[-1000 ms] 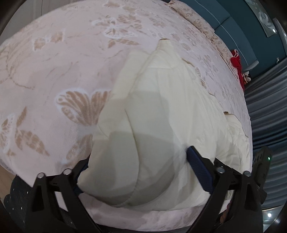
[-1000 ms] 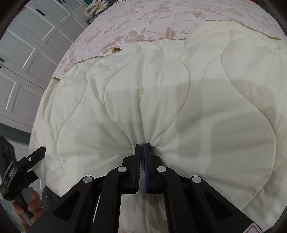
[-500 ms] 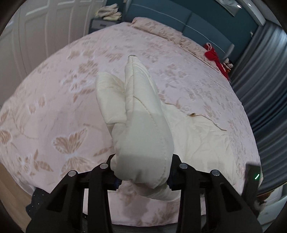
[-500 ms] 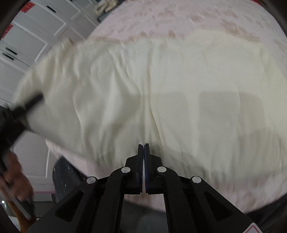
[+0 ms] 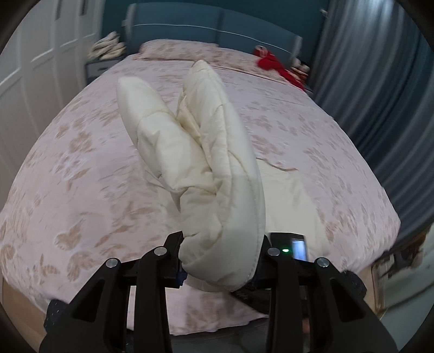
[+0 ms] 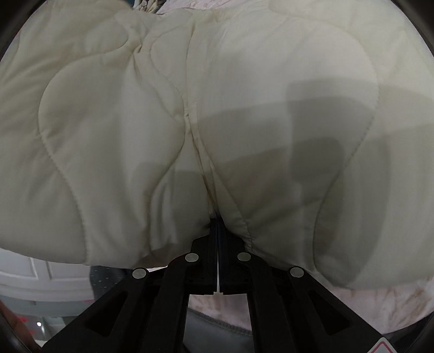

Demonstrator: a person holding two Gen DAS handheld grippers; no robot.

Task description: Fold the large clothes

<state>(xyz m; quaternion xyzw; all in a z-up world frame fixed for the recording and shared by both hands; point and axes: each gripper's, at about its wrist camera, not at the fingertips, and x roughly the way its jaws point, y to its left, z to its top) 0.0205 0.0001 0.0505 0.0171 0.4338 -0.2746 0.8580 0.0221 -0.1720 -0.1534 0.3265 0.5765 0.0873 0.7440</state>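
A cream quilted garment (image 5: 217, 163) lies on a pink butterfly-print bed (image 5: 81, 168). My left gripper (image 5: 221, 260) holds a thick folded bundle of it, lifted above the bed; its jaws are closing with the padding squeezed between the pads. The rest of the garment trails down to the bed at the right. In the right wrist view the same garment (image 6: 122, 122) fills the frame, and my right gripper (image 6: 217, 225) is shut on a gathered seam at its near edge. The right gripper's body with a green light (image 5: 295, 245) shows behind the bundle.
A teal headboard (image 5: 217, 24) and a pillow (image 5: 176, 50) stand at the far end of the bed, with a red item (image 5: 274, 63) beside them. Grey curtains (image 5: 385, 95) hang on the right. White wardrobe doors (image 5: 32, 59) stand on the left.
The left gripper narrowed onto the garment's edge and rose, lifting a folded bundle off the bed. In the right view the garment drew closer and now fills the frame.
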